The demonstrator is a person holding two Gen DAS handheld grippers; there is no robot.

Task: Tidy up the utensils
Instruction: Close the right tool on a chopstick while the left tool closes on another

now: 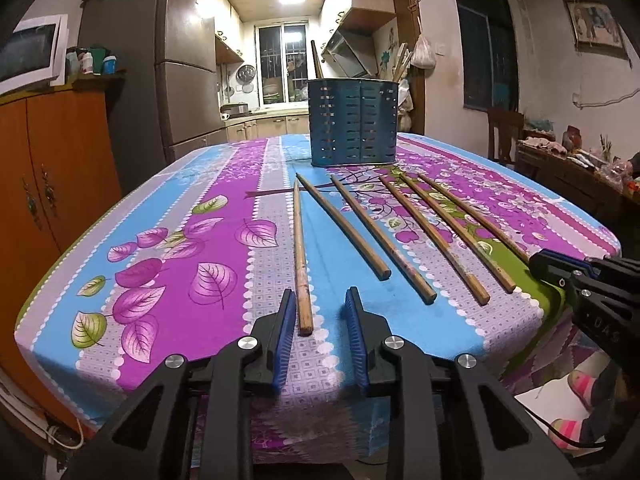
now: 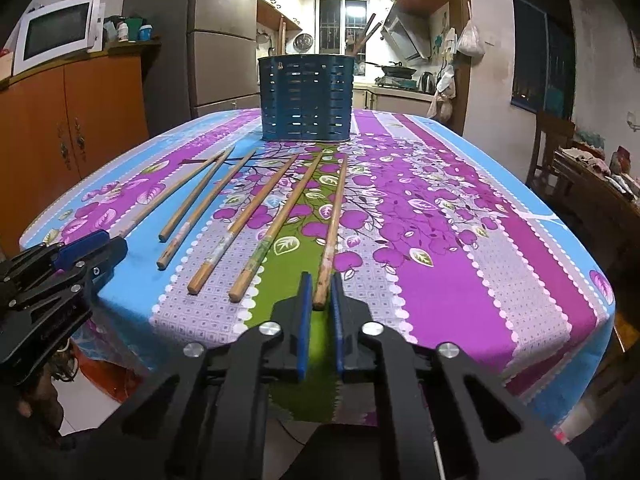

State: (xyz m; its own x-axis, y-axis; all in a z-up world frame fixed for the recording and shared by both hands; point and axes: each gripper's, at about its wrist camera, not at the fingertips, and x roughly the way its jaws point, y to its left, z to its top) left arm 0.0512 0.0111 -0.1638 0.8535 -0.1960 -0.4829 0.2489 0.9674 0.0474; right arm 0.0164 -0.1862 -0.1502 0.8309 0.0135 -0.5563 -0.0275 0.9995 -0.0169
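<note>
We are looking along the left tool (image 1: 320,300) at six wooden chopsticks lying in a fan on the surface (image 1: 192,248), which is wearing a purple, blue and green leaf-print cloth. The leftmost chopstick (image 1: 301,264) is lying with its thick end between the left tool's blue pads (image 1: 285,320), close beside the left pad, while a clear gap is showing on the other side, so the jaws are standing apart and not yet pressing it. This view is also showing the right tool (image 1: 560,268) coming in from the right edge at the end of the rightmost chopstick (image 1: 472,216), though from here we cannot tell how its jaws are standing. The right wrist view is settling that: the right tool (image 2: 320,292) is sitting clamped on the thick end of that rightmost chopstick (image 2: 334,220), both blue pads pressing its sides. Here the left tool (image 2: 86,248) is showing only from the side at the left edge, its gap hidden. Behind the chopsticks the blue slotted utensil holder (image 1: 354,124) is standing upright on the surface, well apart from both tools, with a few chopsticks already poking out of its top; the left view is showing them at its right rim, and the right view (image 2: 306,100) is showing two sticks leaning out to the right.
</note>
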